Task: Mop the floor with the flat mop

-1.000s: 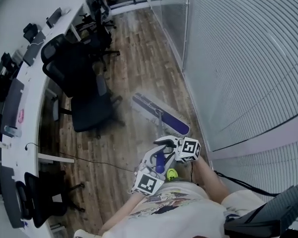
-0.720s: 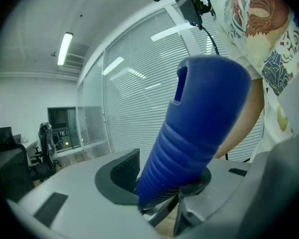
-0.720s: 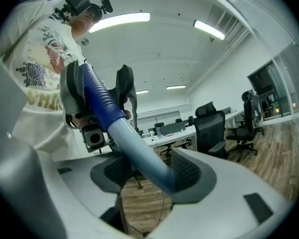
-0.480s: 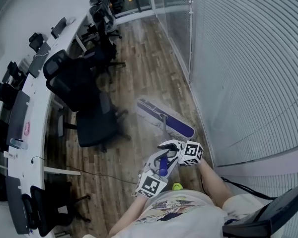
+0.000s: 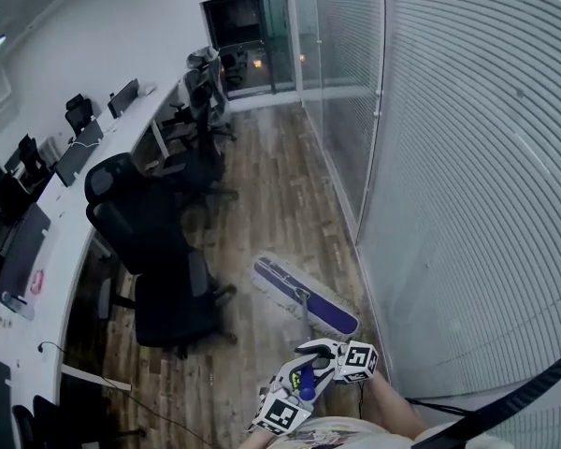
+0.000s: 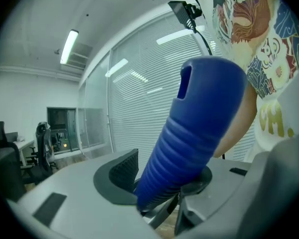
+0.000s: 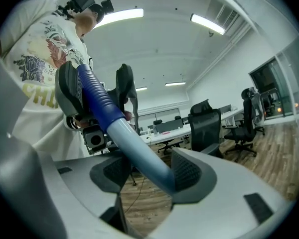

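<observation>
The flat mop's purple head (image 5: 304, 296) lies on the wooden floor (image 5: 271, 195) close to the glass wall. Its pole runs back to both grippers at the bottom of the head view. My left gripper (image 5: 297, 386) grips the ribbed blue handle grip (image 6: 189, 133). Its jaws have just been opening a little, and the grip still fills the gap and touches both pads (image 6: 122, 169). My right gripper (image 5: 320, 352) sits further down the shaft, shut on the light-blue pole (image 7: 134, 148), which slants across onto the right pad (image 7: 189, 176).
Black office chairs (image 5: 164, 279) stand left of the mop, along a long white desk (image 5: 47, 260) with monitors. A glass wall with blinds (image 5: 449, 204) runs down the right side. A thin cable (image 5: 131, 405) trails on the floor near the desk. A dark doorway (image 5: 248, 40) ends the aisle.
Both grippers and the mop have travelled together along the aisle. The view has tipped up, so the far end of the room now shows and the mop sits lower in frame.
</observation>
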A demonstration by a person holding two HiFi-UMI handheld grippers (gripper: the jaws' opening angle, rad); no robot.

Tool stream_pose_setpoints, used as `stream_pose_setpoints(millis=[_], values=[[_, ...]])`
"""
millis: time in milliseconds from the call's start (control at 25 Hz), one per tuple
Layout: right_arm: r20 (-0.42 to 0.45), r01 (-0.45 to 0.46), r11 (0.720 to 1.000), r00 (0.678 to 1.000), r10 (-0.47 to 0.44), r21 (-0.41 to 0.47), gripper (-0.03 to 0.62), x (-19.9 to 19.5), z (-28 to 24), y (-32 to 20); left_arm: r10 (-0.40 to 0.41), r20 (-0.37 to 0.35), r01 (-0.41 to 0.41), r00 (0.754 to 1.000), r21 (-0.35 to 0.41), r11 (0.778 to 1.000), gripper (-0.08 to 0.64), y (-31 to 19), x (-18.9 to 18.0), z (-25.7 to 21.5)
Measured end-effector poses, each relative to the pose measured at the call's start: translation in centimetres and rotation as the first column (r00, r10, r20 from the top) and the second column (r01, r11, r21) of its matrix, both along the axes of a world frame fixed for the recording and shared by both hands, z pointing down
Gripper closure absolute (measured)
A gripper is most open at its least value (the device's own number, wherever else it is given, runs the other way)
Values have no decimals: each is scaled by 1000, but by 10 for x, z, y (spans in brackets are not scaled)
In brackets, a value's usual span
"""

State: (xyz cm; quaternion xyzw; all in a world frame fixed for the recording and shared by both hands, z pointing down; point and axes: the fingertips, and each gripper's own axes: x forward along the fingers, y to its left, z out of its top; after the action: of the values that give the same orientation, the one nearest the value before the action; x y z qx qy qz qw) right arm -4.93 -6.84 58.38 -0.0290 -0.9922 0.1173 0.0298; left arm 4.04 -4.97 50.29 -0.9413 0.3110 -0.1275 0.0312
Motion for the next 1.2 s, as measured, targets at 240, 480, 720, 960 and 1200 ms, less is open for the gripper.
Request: stream_pose_setpoints(millis=[240, 480, 720, 960, 1200], values=[[-68, 27, 1000, 997, -27, 4, 364, -33, -14, -82, 13, -8, -14, 1000, -9, 1000, 402, -83, -34, -15], [-93, 35, 999, 995, -35, 4, 364, -93, -32, -178, -89, -125, 92, 988, 12, 996, 403, -187, -105, -45], [-86, 33, 999, 996, -34, -3, 364, -115, -39, -240, -98, -177, 109, 979, 56, 992, 403, -250, -130, -57], [-83, 5, 1000, 997, -5, 2, 364, -106, -28, -273, -50, -117, 55, 992, 41, 998, 403, -279, -120, -40], [-75, 13, 1000, 997, -13, 9, 364, -106, -31, -319, -61, -109, 64, 992, 21, 998, 403, -326, -119, -41]])
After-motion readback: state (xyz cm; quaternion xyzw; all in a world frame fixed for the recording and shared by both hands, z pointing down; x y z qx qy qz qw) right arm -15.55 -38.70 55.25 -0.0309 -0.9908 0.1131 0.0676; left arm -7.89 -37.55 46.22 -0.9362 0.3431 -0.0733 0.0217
